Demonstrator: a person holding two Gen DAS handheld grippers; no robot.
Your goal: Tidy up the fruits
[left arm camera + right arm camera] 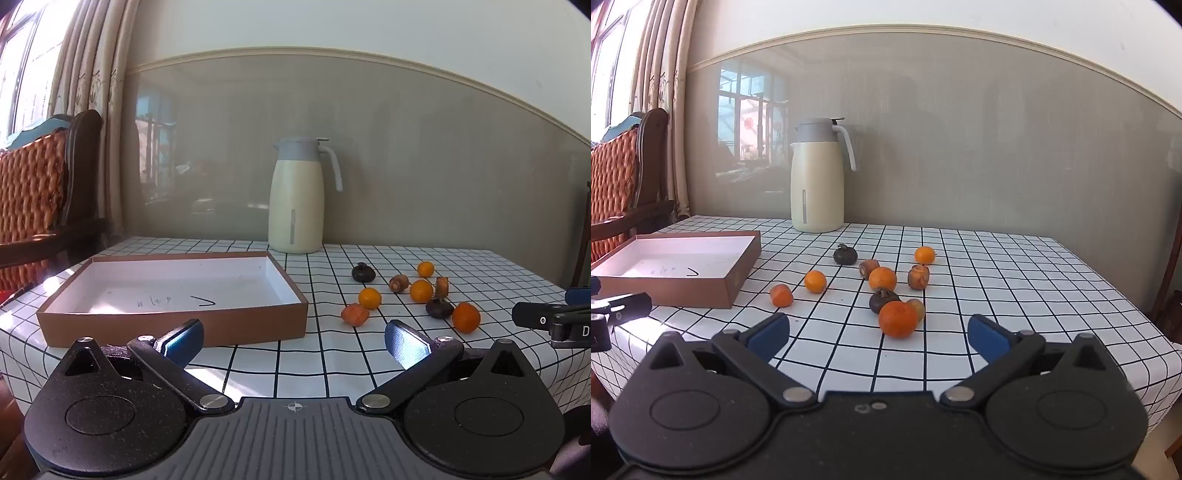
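both tongs stand spread wide and empty: left gripper (293,341) faces the empty cardboard box (173,325), likely the fruits' home; right gripper (879,334) lines up on the nearest orange (898,319) among fruit scattered on the checked tablecloth (997,295)

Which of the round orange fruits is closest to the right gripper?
The orange fruit at the front of the cluster, just ahead of the right gripper, with a dark fruit right behind it. The other three lie farther back.
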